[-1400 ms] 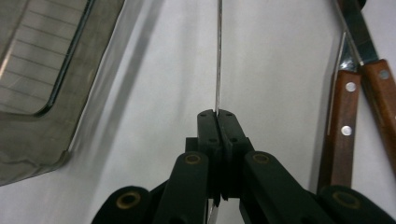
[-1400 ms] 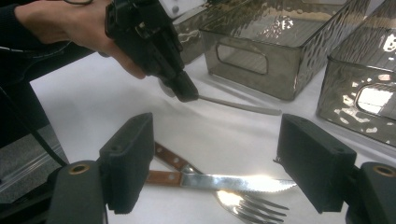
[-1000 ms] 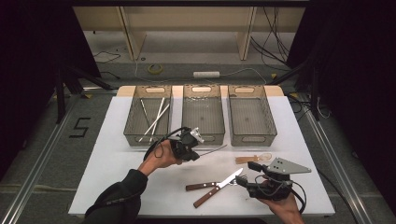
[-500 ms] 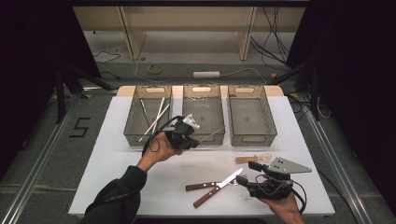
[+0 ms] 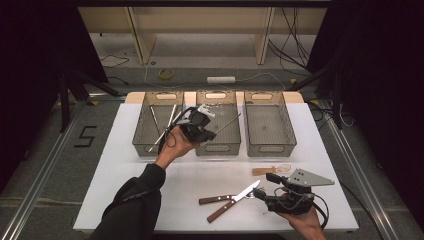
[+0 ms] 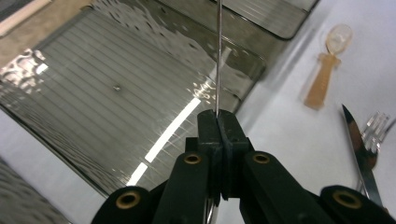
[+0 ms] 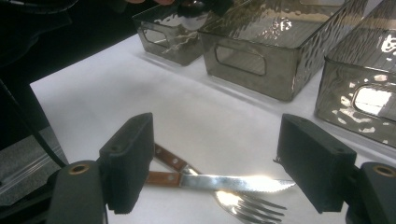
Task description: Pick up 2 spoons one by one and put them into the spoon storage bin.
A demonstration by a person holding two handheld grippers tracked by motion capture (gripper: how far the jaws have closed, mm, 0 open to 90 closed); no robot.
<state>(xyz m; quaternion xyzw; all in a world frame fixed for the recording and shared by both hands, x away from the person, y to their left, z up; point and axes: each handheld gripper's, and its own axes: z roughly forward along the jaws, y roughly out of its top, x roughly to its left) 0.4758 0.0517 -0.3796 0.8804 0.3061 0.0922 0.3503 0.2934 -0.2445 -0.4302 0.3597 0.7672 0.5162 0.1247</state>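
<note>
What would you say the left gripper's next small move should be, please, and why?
Probably lower the thin metal rod into the middle bin and open. The left gripper is shut on the rod and held over that bin, while similar utensils already lie sorted in the left bin.

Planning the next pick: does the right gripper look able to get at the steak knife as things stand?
Probably yes. The right gripper has its jaws open, and the steak knife lies just ahead between them on the white table, crossing a fork, with nothing in between.
</note>
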